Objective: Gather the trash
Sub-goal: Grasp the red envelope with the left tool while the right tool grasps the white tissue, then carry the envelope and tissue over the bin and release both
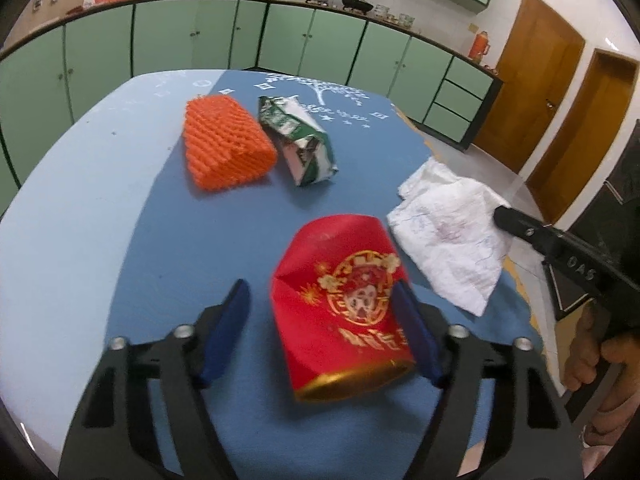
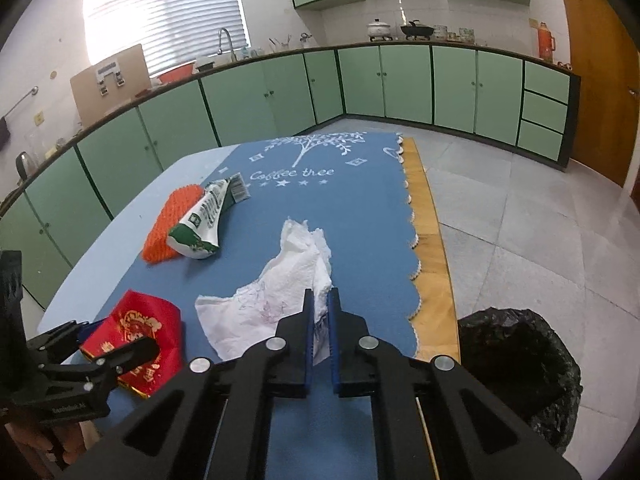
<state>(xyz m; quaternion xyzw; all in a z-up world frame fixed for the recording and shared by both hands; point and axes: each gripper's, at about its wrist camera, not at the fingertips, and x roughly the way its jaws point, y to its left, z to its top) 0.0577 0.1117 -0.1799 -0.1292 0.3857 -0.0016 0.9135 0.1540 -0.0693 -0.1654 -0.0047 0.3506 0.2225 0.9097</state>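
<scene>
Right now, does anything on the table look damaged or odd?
Only the trash itself: the green-and-white carton lies crushed beside the orange foam net, the red packet is creased, and the white tissue is crumpled with faint stains. Nothing looks spilled on the blue tablecloth.

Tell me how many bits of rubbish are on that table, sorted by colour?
Red: 1, the red packet
Orange: 1, the orange foam net
Green and white: 1, the crumpled wrapper
White: 1, the tissue, pinched by the right gripper
Total: 4
</scene>
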